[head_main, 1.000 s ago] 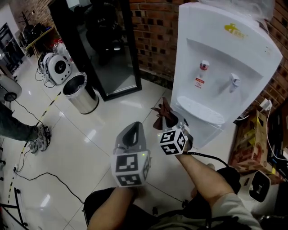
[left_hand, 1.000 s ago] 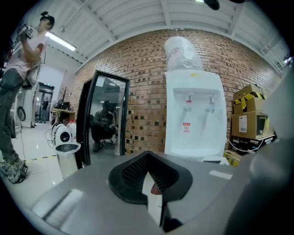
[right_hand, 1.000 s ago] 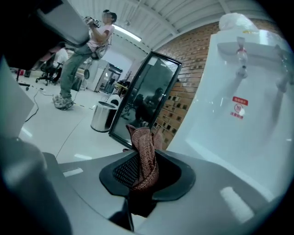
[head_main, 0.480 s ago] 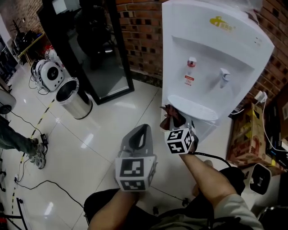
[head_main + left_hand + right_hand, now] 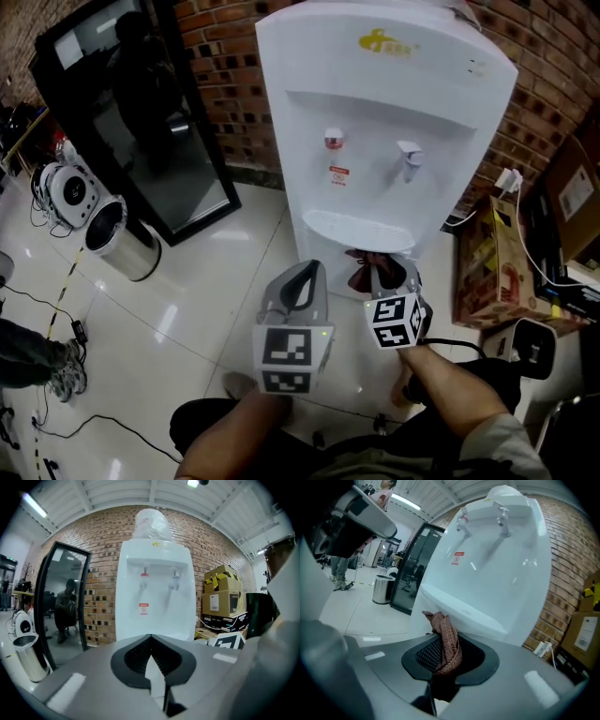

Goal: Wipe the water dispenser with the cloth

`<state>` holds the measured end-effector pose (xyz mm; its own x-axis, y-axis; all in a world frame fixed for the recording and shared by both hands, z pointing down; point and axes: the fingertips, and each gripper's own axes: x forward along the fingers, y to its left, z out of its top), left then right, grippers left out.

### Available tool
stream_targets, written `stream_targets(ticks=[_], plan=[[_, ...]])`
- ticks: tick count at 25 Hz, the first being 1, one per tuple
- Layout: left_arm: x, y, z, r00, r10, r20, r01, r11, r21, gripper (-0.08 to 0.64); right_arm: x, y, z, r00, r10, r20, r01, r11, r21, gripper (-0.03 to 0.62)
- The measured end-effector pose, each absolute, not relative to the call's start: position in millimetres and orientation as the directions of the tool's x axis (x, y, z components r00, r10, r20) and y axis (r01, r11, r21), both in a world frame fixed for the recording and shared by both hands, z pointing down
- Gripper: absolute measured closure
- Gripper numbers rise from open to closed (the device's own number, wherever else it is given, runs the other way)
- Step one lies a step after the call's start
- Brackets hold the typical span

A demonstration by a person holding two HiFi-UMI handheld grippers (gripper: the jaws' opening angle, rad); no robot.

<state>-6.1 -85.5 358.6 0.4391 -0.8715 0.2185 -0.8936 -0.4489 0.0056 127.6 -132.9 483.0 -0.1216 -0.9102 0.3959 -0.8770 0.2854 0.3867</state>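
Note:
The white water dispenser (image 5: 375,103) stands against the brick wall, with a red tap (image 5: 333,141), a second tap (image 5: 410,161) and a drip tray (image 5: 361,230). My right gripper (image 5: 380,270) is shut on a brown cloth (image 5: 362,270), bunched and sticking up between the jaws just below the tray's front edge. In the right gripper view the cloth (image 5: 447,641) stands close in front of the dispenser (image 5: 497,564); I cannot tell whether they touch. My left gripper (image 5: 304,274) is to its left, shut with nothing in it, and faces the dispenser (image 5: 154,588).
A steel bin (image 5: 117,239) and a black-framed glass panel (image 5: 141,112) stand to the dispenser's left. Cardboard boxes (image 5: 487,272) and cables crowd its right side, with a plug (image 5: 509,178) on the wall. A person's foot (image 5: 64,375) shows at far left.
Both grippers have moved toward the dispenser, which now fills the middle of the head view. The cloth has come from beside the drip tray to just under its front edge.

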Motion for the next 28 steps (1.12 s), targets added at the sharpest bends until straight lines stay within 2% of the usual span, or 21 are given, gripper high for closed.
stream_targets(ticks=[9, 19, 24, 28], plan=[[68, -99, 386, 0.587, -0.764, 0.268, -0.790, -0.613, -0.018, 0.560, 201, -110, 482, -0.015, -0.920, 0.391, -0.903, 0.180, 0.390, 0.494], [101, -99, 434, 0.620, -0.714, 0.324, -0.749, -0.662, -0.025, 0.560, 218, -108, 491, 0.006, -0.918, 0.396, -0.905, 0.164, 0.393, 0.492], [92, -99, 428, 0.614, -0.733, 0.292, -0.764, -0.645, -0.015, 0.560, 203, -102, 481, -0.069, -0.929, 0.363, -0.917, 0.202, 0.344, 0.492], [64, -103, 418, 0.556, -0.786, 0.269, -0.811, -0.584, -0.030, 0.560, 147, -94, 473, -0.221, -0.912, 0.345, -0.891, 0.332, 0.308, 0.492]])
